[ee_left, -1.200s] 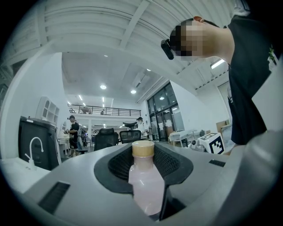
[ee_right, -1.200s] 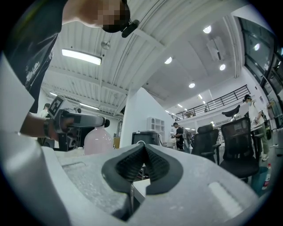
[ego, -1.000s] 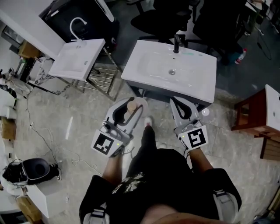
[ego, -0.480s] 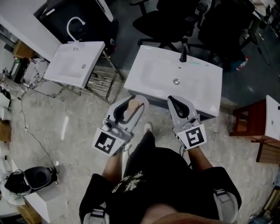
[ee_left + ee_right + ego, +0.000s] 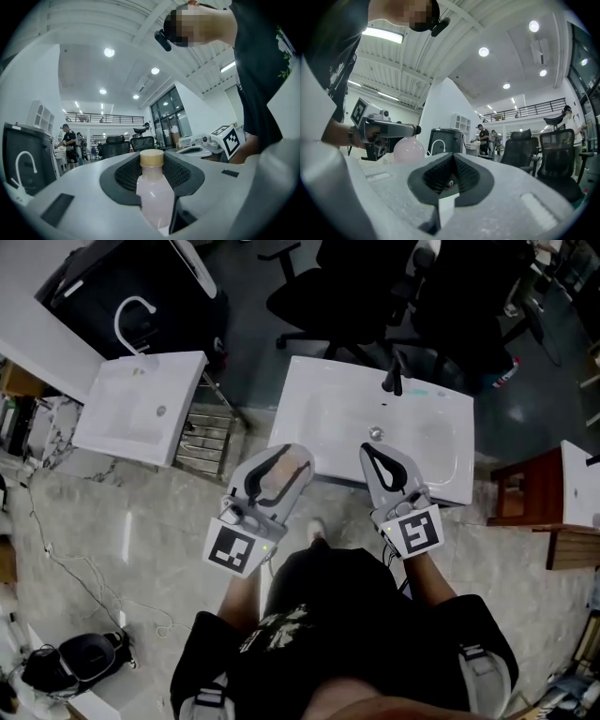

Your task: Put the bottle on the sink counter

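Bottle (image 5: 151, 199): pale pink body, tan cap, held in left tool (image 5: 285, 455).

Bottle (image 5: 152, 194) in left tongs (image 5: 282, 457), at tabletop (image 5: 314, 395) near-left corner; right tongs (image 5: 385, 457) beside, over near edge; faucet (image 5: 395, 381) at far edge; second sink (image 5: 131, 418) left, chairs (image 5: 347, 292) behind

My head camera looks steeply down on my left claw (image 5: 281, 465) and right claw (image 5: 384, 460), with the sink (image 5: 319, 399) at upper middle. Each claw's camera sits close behind its jaws, looking level across the room. Both catch the chairs (image 5: 119, 145) and the other claw.
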`<action>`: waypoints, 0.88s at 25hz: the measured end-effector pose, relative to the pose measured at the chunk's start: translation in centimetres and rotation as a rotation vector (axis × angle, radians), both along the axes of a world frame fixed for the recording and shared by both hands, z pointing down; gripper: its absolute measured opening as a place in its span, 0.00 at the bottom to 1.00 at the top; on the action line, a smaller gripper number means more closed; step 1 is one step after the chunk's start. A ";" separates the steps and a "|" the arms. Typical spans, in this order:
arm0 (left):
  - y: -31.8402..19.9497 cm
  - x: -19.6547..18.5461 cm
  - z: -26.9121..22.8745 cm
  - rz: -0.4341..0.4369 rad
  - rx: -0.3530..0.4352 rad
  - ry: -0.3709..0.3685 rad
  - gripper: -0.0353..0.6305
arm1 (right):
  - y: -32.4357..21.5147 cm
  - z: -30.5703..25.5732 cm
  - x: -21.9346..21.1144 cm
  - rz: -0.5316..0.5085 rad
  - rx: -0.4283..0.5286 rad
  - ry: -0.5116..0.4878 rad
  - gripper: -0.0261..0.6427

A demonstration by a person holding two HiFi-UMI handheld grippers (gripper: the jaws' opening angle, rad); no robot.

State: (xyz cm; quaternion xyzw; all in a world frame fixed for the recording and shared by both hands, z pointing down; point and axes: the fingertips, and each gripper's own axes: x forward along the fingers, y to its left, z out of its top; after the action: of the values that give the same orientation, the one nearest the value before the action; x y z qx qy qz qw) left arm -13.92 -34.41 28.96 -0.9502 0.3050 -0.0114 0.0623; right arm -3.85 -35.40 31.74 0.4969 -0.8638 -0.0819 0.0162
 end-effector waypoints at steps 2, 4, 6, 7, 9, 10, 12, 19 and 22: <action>-2.0 -0.5 0.2 0.023 -0.001 -0.008 0.28 | -1.7 0.2 -0.4 0.033 -0.001 0.006 0.03; -3.7 -0.6 0.1 0.048 0.001 -0.003 0.28 | -2.9 0.4 -0.8 0.059 -0.010 0.013 0.03; -5.2 -0.4 0.0 0.074 -0.002 0.000 0.28 | -3.7 0.7 -0.8 0.082 -0.028 0.018 0.03; -6.1 -0.1 -0.1 0.087 -0.002 -0.001 0.28 | -4.3 0.8 -0.6 0.095 -0.034 0.021 0.03; -7.8 0.6 -0.4 0.114 -0.002 -0.002 0.28 | -5.4 0.7 0.2 0.125 -0.043 0.020 0.03; -8.6 1.1 -0.4 0.126 -0.003 -0.003 0.28 | -6.0 0.7 0.7 0.141 -0.049 0.018 0.03; -9.9 1.9 -0.1 0.142 -0.010 -0.007 0.28 | -7.0 1.0 1.7 0.166 -0.055 0.014 0.03; -13.8 4.2 1.3 0.142 -0.025 -0.008 0.28 | -10.6 2.6 4.3 0.178 -0.071 -0.008 0.03; -15.7 4.4 1.7 0.124 -0.049 -0.011 0.28 | -12.8 2.9 4.5 0.162 -0.080 -0.010 0.03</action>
State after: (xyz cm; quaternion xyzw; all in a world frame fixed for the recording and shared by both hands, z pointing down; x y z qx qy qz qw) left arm -9.52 -50.11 30.70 -0.9685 0.2446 -0.0199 0.0414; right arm 0.63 -48.16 34.63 0.5647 -0.8233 -0.0433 0.0384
